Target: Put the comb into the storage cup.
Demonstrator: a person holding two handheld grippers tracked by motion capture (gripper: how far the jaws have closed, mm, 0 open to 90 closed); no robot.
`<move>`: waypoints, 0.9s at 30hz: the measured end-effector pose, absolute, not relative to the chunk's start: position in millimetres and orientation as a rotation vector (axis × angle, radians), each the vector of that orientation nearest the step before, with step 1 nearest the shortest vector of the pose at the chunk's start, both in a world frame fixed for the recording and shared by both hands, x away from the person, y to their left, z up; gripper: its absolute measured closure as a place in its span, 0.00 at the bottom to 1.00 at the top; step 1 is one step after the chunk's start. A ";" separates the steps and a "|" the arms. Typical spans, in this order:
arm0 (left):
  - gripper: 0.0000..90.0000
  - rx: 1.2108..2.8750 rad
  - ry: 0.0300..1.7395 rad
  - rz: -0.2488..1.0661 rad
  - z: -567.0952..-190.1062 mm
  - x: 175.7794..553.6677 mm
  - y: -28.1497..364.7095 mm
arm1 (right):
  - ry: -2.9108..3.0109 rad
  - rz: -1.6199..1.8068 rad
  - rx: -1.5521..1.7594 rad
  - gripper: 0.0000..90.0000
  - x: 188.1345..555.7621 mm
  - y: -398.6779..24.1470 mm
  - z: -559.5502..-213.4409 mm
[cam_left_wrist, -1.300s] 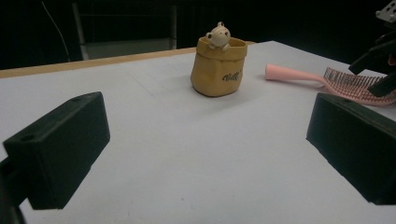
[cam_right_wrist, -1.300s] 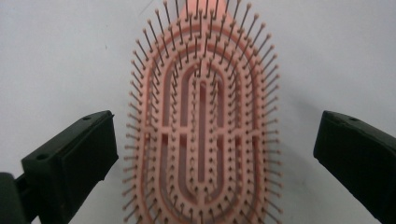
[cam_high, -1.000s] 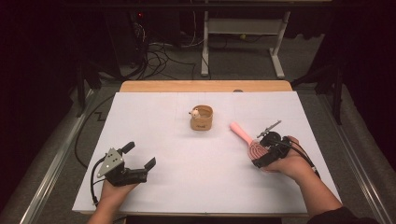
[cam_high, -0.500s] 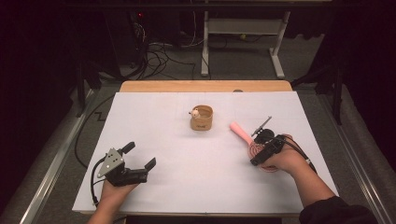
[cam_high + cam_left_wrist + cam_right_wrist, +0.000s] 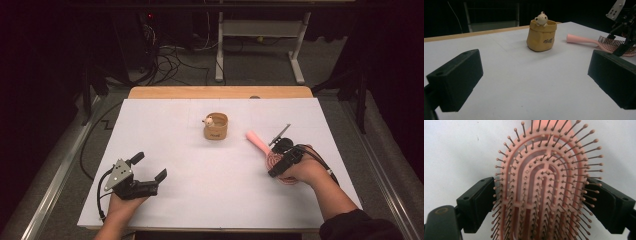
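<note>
A pink hairbrush [image 5: 259, 141] lies bristles up on the white table at the right, its handle pointing toward the middle. My right gripper [image 5: 279, 162] points down over the brush head [image 5: 541, 157]. Its jaws have just been closing and stand on either side of the head, with the bristle tips at the pads [image 5: 482, 195]; I see no firm press, and the brush still lies flat. My left gripper [image 5: 149, 166] rests open and empty at the front left, aimed at a tan pouch [image 5: 540, 37] with a small cream figure [image 5: 541, 18] on its rim.
The tan pouch [image 5: 216, 129] stands near the table's middle, toward the back. A white sheet [image 5: 200, 200] covers the table, with a wooden strip [image 5: 220, 92] along its far edge. Beyond that are a dark floor, cables and a white stand [image 5: 260, 45].
My right hand has shifted a little to the left and down over the brush head, and its jaws have narrowed around it. The left gripper has stayed where it was.
</note>
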State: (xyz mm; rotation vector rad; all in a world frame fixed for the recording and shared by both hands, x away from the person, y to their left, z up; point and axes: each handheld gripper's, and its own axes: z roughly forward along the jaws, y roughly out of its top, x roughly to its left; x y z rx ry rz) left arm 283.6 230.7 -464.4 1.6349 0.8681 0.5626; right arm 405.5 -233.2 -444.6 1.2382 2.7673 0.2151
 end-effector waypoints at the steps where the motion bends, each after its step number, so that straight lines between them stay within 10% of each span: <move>1: 0.00 1.634 0.868 0.562 -464.5 283.5 230.3 | 2.770 0.214 1.231 0.14 406.2 -233.2 -445.0; 27: 0.01 1.615 0.859 0.557 -462.7 281.9 229.4 | 2.783 0.179 1.241 0.20 410.1 -231.4 -444.1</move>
